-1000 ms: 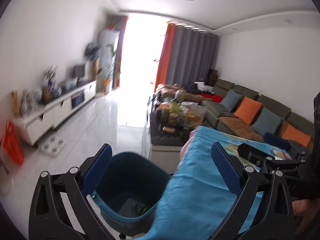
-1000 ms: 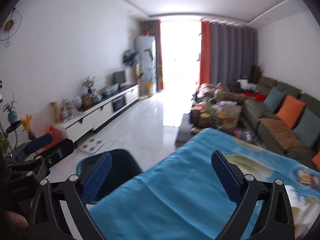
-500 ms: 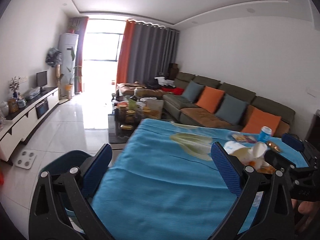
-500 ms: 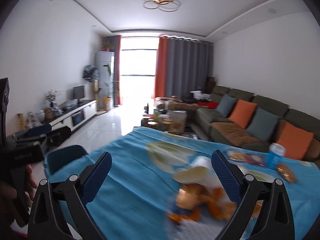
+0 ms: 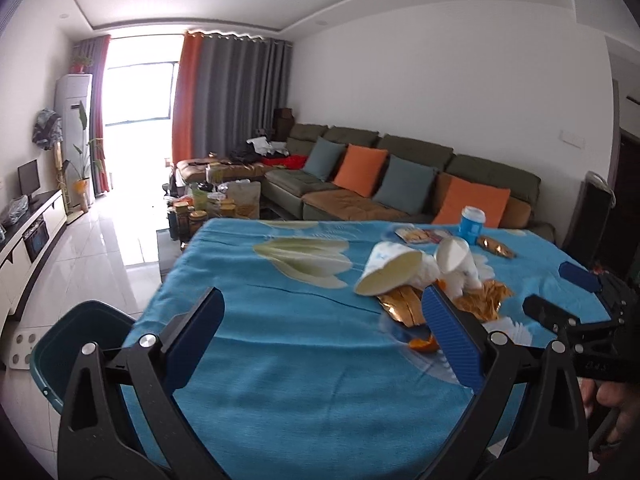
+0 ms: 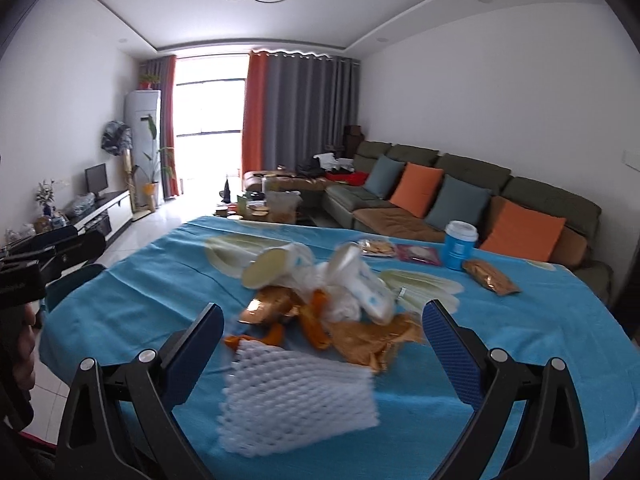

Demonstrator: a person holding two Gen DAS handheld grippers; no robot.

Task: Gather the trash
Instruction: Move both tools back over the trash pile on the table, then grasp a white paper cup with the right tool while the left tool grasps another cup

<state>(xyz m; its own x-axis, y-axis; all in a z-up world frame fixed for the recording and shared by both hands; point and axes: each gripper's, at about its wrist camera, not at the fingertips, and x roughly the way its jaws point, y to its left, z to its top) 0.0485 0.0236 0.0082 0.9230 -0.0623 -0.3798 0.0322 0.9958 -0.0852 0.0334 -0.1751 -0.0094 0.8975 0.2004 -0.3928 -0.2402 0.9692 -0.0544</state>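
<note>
Right tool (image 6: 322, 344) spread wide, nothing btwn its blue pads, poised above a white foam net sleeve (image 6: 298, 394) at the near edge of the trash pile on the bench (image 6: 540, 320), which wears a blue floral cloth. Behind the sleeve: orange peel (image 6: 316, 326), gold wrappers (image 6: 372, 340) and two tipped paper cups (image 6: 272, 266), bunched together mid-bench. Left tool (image 5: 320, 336) also wide and empty, over bare cloth w/ the pile just beyond its right pad. Teal bin (image 5: 76, 344) stands on the floor at the bench's left corner. Blue cup (image 6: 460, 244) upright at the far side, apart from the pile.
</note>
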